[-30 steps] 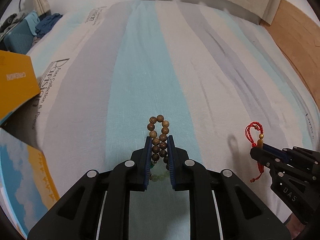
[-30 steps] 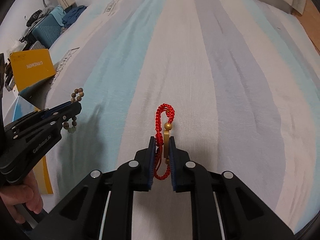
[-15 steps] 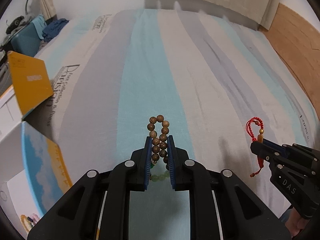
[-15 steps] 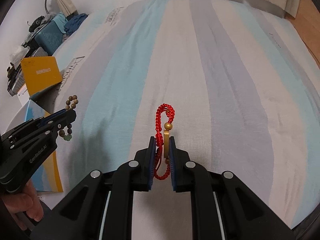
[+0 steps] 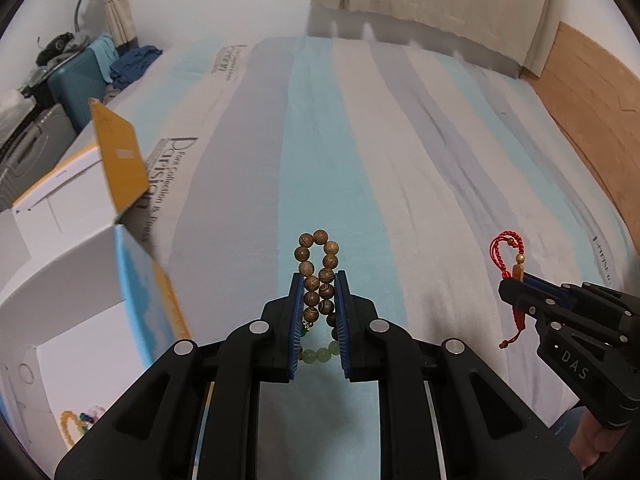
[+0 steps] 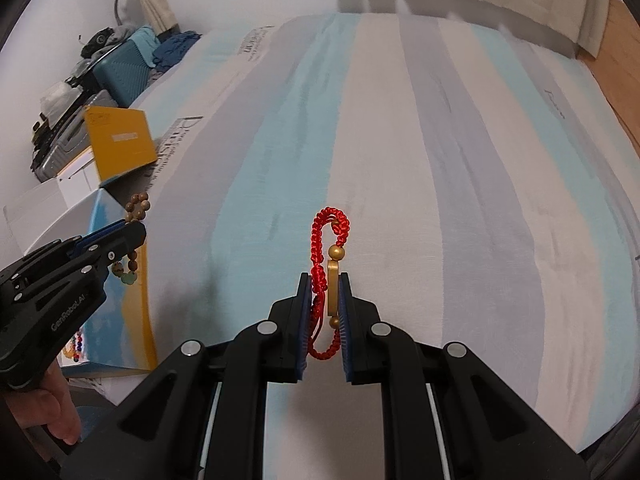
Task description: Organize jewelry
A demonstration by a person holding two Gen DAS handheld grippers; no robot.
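Both grippers have risen and pulled back toward the left edge of the bed [image 5: 360, 140] since the earlier frames, so the open box [image 5: 60, 280] now fills far more of the left wrist view.

Your left gripper [image 5: 319, 312] is closed narrowly on the wooden bead bracelet [image 5: 318, 276]; the loop stands up above the pads and some pale green beads hang below. Your right gripper [image 6: 324, 316] is closed just as tightly on the red cord bracelet [image 6: 330, 240], pinching the cord and its gold bar, with a loop of cord sagging under the pads. Both pieces are in the air above the striped sheet, touching nothing else.

The box sits at the left edge of the bed with its yellow flap [image 5: 120, 160] upright. Other beaded pieces [image 5: 78, 426] already lie in its bottom, so it is the likely destination.

Recommendation for the step in hand: carry the bead bracelet over the box wall first, clear the blue and yellow side panel [image 5: 152, 300], and lower before you open. Release only when the hanging beads are inside the rim. Keep your right gripper well apart until the left has cleared, since the dangling cord tail could snag.
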